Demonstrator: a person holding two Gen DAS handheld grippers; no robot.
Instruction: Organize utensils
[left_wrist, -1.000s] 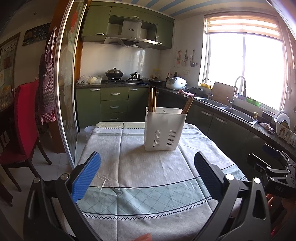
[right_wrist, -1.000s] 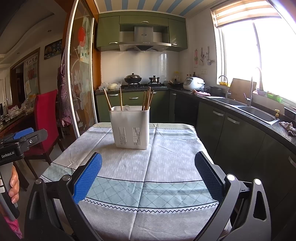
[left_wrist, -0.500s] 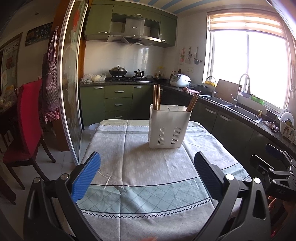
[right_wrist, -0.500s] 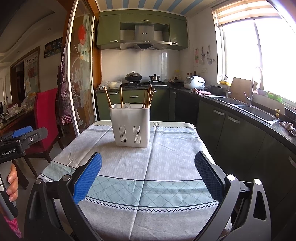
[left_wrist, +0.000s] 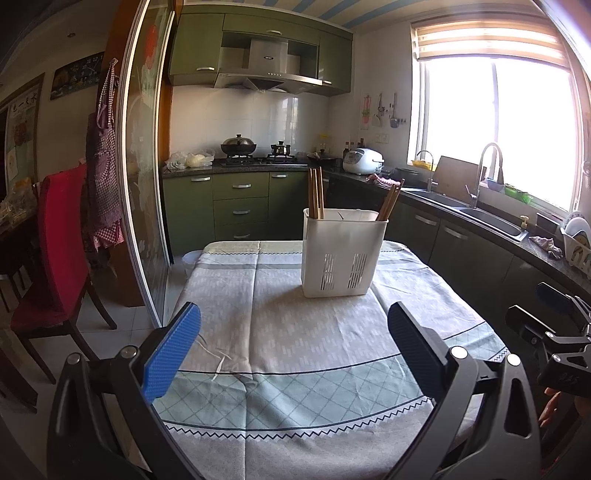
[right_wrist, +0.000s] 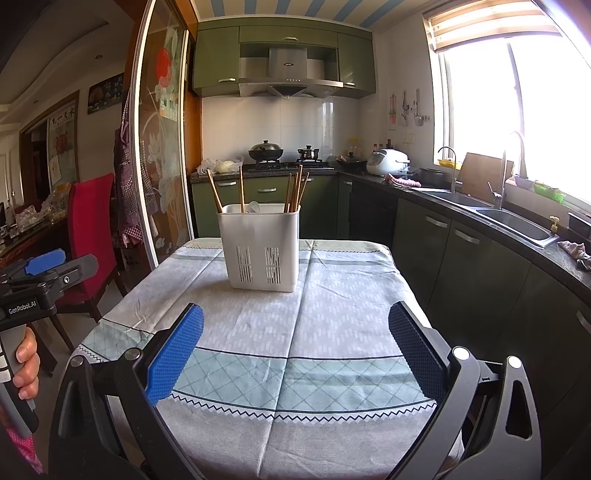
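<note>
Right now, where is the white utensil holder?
The white utensil holder stands upright on the tablecloth, toward the table's far end, ahead of both open grippers, with chopsticks inside.

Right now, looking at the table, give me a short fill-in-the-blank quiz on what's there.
1. The wooden chopsticks stand in a white slotted ____.
2. The utensil holder stands on a table covered by a patterned ____.
3. The left gripper and right gripper both have their fingers ____.

Missing words: utensil holder; tablecloth; open
</note>
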